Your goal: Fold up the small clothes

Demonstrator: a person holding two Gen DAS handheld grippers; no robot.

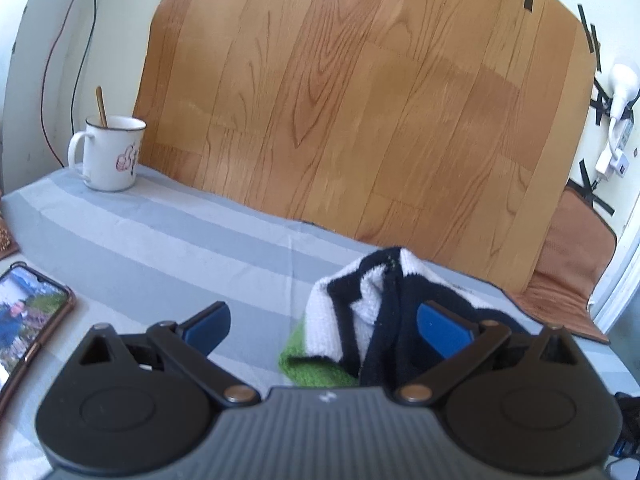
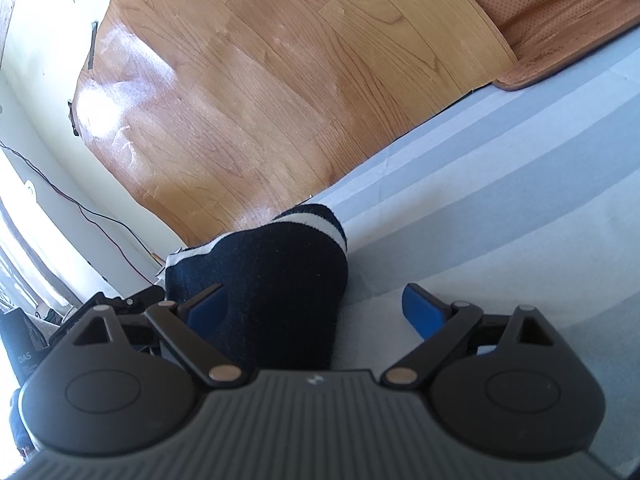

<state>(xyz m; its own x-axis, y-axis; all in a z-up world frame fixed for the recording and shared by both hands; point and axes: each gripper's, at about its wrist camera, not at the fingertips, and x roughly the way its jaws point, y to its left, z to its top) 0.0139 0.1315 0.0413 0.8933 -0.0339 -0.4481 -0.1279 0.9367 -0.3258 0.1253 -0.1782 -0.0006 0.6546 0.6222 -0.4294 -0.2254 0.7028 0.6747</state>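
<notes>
My left gripper [image 1: 324,328] stood with its blue pads spread wide, and the right gripper [image 2: 316,312] was spread as well; neither pinched anything. Between my left pads, nearer the right one, lay the small knitted garment [image 1: 360,320], bunched into a soft heap of navy, white and green on the grey striped sheet [image 1: 160,240]. From the right wrist I saw its dark navy end with a white band [image 2: 280,264], lying against my left pad [image 2: 208,306] and humped up off the sheet.

I judged it light and limp, a fuzzy knit that would sag and drag instead of holding a crease, yet rough enough not to slip from rubber pads. The banded edge looked the firmest place to take hold, one corner for each gripper, so it could be pulled flat first.

Farther off to the left a phone [image 1: 28,320] lay on the sheet, and an enamel mug [image 1: 110,152] with a spoon stood near the wood-grain board [image 1: 360,100] at the back.
</notes>
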